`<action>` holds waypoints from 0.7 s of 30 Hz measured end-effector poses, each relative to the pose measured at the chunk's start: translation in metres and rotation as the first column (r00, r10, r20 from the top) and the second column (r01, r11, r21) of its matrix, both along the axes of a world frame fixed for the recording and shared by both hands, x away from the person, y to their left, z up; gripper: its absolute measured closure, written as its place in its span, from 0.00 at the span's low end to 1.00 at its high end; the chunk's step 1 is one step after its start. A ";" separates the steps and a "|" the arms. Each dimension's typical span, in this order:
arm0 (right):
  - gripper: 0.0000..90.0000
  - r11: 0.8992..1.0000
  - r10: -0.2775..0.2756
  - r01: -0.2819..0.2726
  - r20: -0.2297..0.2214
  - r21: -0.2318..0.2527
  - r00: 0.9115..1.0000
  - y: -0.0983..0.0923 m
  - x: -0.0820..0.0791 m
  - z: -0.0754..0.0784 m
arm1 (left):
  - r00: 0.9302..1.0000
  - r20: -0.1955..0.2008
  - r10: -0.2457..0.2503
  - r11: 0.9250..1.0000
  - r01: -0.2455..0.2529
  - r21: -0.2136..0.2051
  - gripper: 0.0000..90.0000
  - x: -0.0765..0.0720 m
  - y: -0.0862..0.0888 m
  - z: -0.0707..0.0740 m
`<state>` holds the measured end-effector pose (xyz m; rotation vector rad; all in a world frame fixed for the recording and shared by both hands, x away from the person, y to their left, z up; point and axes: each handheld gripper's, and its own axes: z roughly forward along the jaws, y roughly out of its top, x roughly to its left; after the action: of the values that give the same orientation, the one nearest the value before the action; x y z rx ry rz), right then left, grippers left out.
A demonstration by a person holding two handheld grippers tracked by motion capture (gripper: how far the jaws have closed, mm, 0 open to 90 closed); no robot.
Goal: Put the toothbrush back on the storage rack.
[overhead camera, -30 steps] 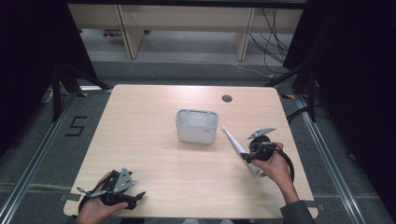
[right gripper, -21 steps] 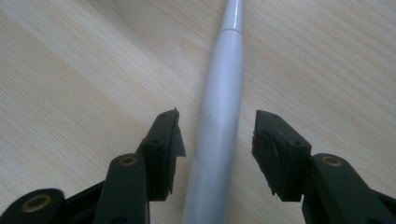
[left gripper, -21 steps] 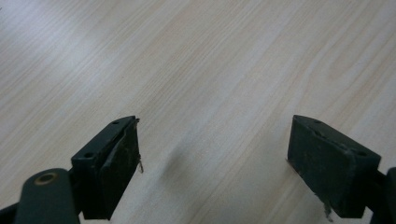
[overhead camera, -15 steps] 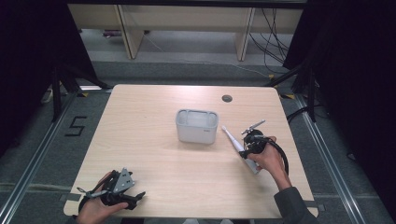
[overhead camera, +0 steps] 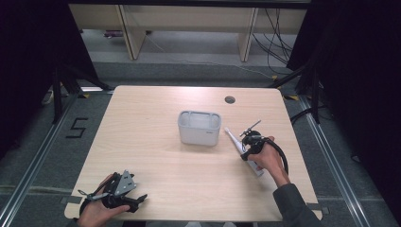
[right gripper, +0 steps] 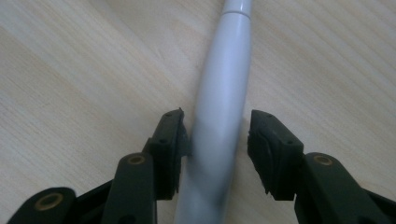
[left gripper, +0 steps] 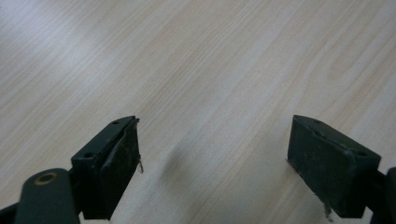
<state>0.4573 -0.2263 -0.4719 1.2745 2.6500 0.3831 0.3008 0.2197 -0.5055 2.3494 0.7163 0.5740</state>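
A white tapered tube lies on the wooden table, just right of a pale grey bin. My right gripper is down over the tube's middle. In the right gripper view the tube runs up between the jaws of this gripper. The jaws have just been closing: the left pad is against the tube, and a small gap remains at the right pad. My left gripper rests at the table's near left corner. In its own view this gripper is wide open over bare wood.
The bin is open-topped and stands near the table's middle. A round cable hole sits at the far right of the tabletop. Shelving legs and cables stand on the floor beyond the far edge, with dark curtains at both sides.
The right hand has moved left and down along the tube toward the bin. The tube lies where it was. The left hand has not moved.
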 end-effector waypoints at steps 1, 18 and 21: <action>0.63 1.000 -0.005 0.005 -0.010 -0.004 1.000 0.001 0.001 0.000 | 1.000 0.001 0.001 1.000 -0.001 -0.001 0.18 0.000 0.000 0.000; 0.73 0.998 0.012 -0.018 -0.096 -0.059 0.995 0.010 0.014 -0.002 | 1.000 0.001 0.000 1.000 0.000 -0.003 0.18 0.000 0.000 0.000; 0.73 0.996 0.021 -0.031 -0.116 -0.085 0.993 0.012 0.016 -0.001 | 1.000 0.000 0.000 1.000 0.000 -0.003 0.18 0.000 0.000 0.000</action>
<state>0.4732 -0.2142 -0.4731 1.2736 2.7470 0.2021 0.3006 0.2194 -0.5056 2.3467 0.7171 0.5732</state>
